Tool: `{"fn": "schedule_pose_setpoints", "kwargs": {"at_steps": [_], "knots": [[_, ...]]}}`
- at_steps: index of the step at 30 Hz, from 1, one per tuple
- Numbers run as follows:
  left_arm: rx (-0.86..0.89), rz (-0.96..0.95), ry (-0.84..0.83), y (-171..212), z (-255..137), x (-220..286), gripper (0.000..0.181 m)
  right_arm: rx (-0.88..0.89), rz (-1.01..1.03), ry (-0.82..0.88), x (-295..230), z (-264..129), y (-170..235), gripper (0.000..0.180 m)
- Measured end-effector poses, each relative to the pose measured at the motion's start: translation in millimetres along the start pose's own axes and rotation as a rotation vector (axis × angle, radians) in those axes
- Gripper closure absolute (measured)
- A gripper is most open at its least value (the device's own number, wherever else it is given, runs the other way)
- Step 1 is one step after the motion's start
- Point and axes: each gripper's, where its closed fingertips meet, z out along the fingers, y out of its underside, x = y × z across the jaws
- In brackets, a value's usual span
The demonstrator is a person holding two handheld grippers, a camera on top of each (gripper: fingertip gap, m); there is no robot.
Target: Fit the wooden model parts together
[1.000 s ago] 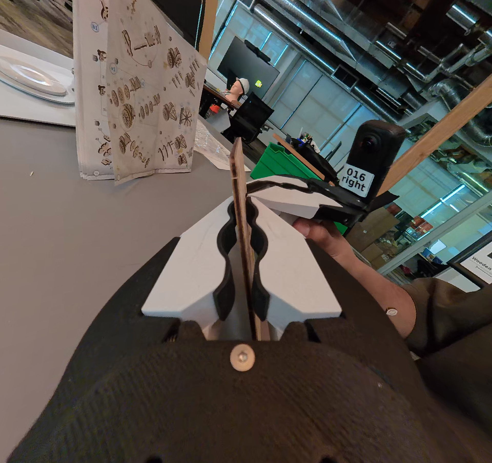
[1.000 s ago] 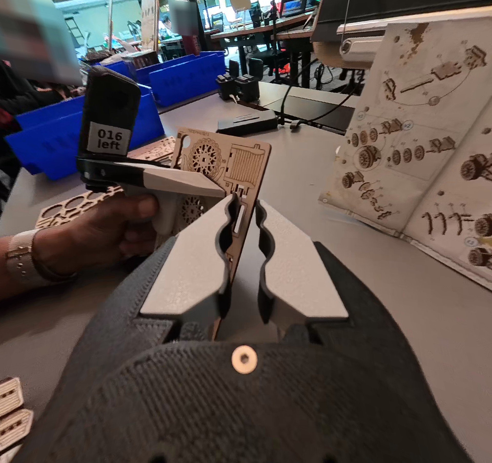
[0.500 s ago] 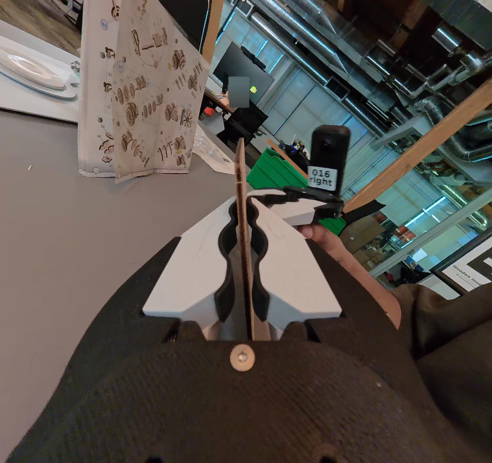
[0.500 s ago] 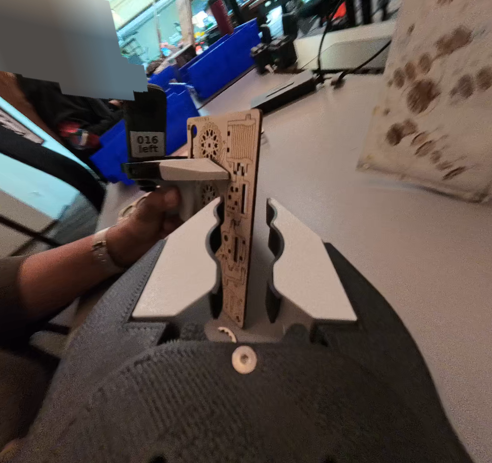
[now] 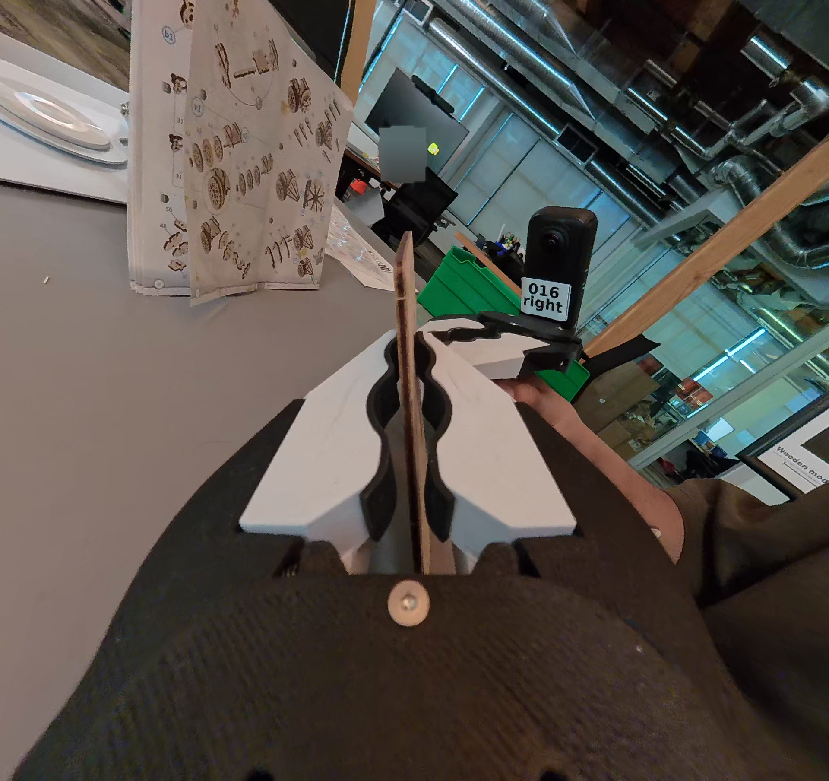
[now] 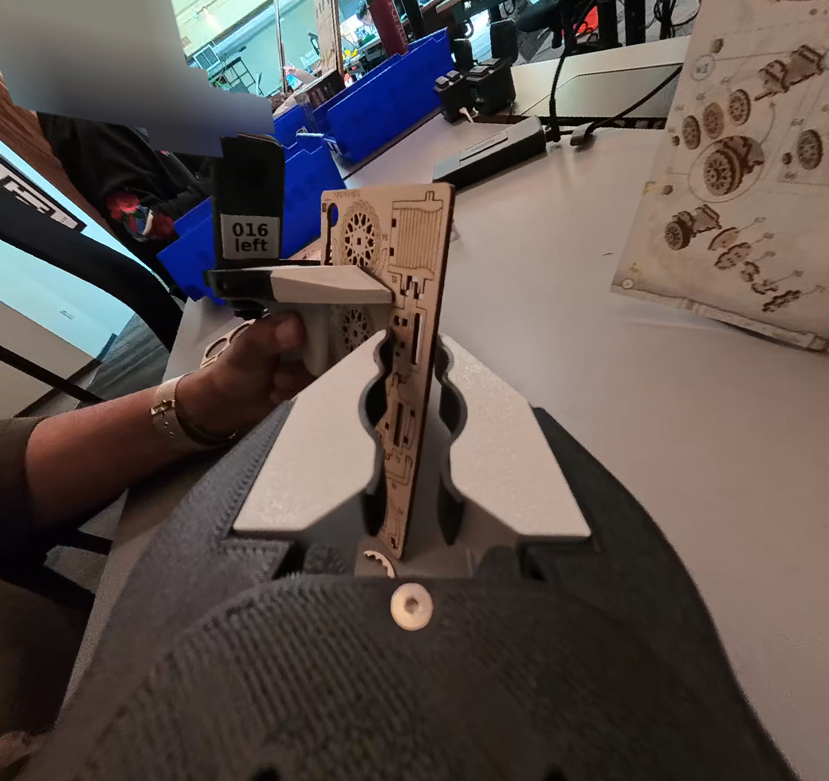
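Note:
A thin laser-cut wooden sheet (image 6: 417, 243) with wheel and slot outlines stands upright above the grey table (image 6: 628, 400). My left gripper (image 5: 409, 342) is shut on it; in the left wrist view the sheet (image 5: 406, 292) shows edge-on between the pads. My right gripper (image 6: 412, 346) has the sheet's near edge between its fingers, with the pads close against both sides. The left gripper (image 6: 390, 297) clamps the sheet from the left, higher up. The right gripper (image 5: 437, 333) shows at the sheet's right side in the left wrist view.
An open instruction booklet (image 5: 233, 153) stands on the table, also in the right wrist view (image 6: 740, 176). Blue bins (image 6: 386, 99) and a black flat device (image 6: 493, 153) lie behind. A green bin (image 5: 462, 283) sits past the table edge. Another cut-out wooden sheet (image 6: 220, 346) lies behind the hand. My left and right fingertips are right by each other.
The right gripper has swung round so the sheet sits between its fingers, and the fingers have closed in on it. The left gripper has kept its hold throughout.

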Motion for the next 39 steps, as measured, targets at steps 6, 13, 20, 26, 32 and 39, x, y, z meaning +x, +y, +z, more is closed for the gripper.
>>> {"fn": "schedule_pose_setpoints", "kwargs": {"at_steps": [6,13,20,26,32,39], "knots": [[0.017,-0.032,0.016,-1.9,1.8,0.8,0.18,-0.028,-0.065,0.11,7.4,-1.7,-2.7,0.175],[0.034,-0.076,0.037,-5.9,-0.5,-1.0,0.18,0.037,-0.04,0.048,3.4,-12.0,-13.9,0.159],[0.021,-0.274,0.118,-28.4,-23.0,-7.4,0.18,0.139,0.015,0.026,16.4,-27.3,-27.5,0.156],[-0.34,-0.401,0.022,-3.8,-59.5,-19.9,0.179,0.079,-0.021,0.113,38.7,-32.7,-17.8,0.156],[-0.467,-0.262,-0.179,14.7,-61.2,-41.4,0.164,-0.061,-0.099,0.053,24.1,-19.7,2.1,0.15],[-0.481,-0.227,-0.258,24.6,-58.9,-58.5,0.15,-0.154,-0.137,0.028,18.3,-13.3,16.4,0.148]]}}
